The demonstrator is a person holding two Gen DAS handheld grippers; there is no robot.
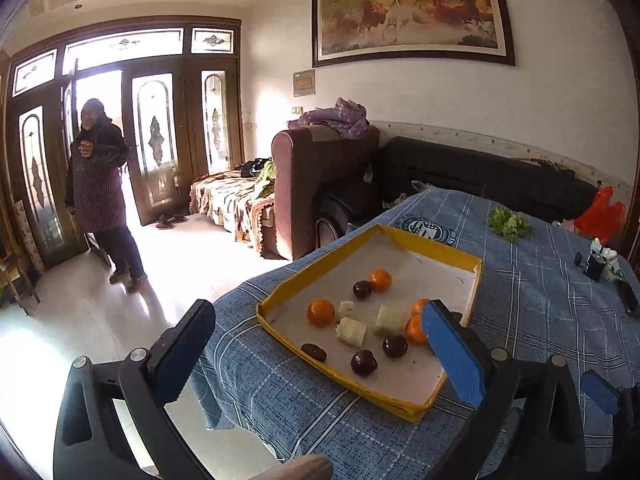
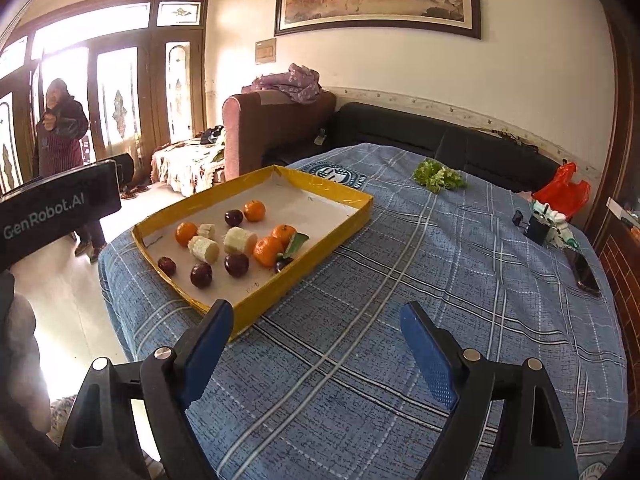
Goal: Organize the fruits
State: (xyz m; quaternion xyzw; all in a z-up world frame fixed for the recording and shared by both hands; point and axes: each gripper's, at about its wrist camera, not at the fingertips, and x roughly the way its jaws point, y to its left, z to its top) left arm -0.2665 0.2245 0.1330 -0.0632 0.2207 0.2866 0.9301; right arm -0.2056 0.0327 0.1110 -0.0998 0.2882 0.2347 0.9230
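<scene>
A shallow tray with a yellow rim [image 1: 360, 385] [image 2: 256, 309] lies on the blue checked tablecloth. In it sit several oranges [image 1: 320, 312] [image 2: 186, 233], several dark plums [image 1: 363, 362] [image 2: 201, 275] and three pale cut pieces [image 1: 351, 331] [image 2: 204, 249]. A green leaf [image 2: 297, 242] lies by the right-hand oranges. My left gripper [image 1: 316, 312] is open in front of the tray's near side, with nothing between its fingers. My right gripper [image 2: 317, 311] is open above bare cloth, just right of the tray's near corner. The left gripper's black body [image 2: 60, 208] shows at the left of the right wrist view.
A bunch of green leaves [image 2: 438, 176] lies on the far cloth. A red bag [image 2: 564, 192], a black clip with small items [image 2: 536, 229] and a dark phone [image 2: 586, 273] sit at the right edge. A person [image 1: 100, 184] stands by the door; sofas [image 1: 320, 184] lie beyond the table.
</scene>
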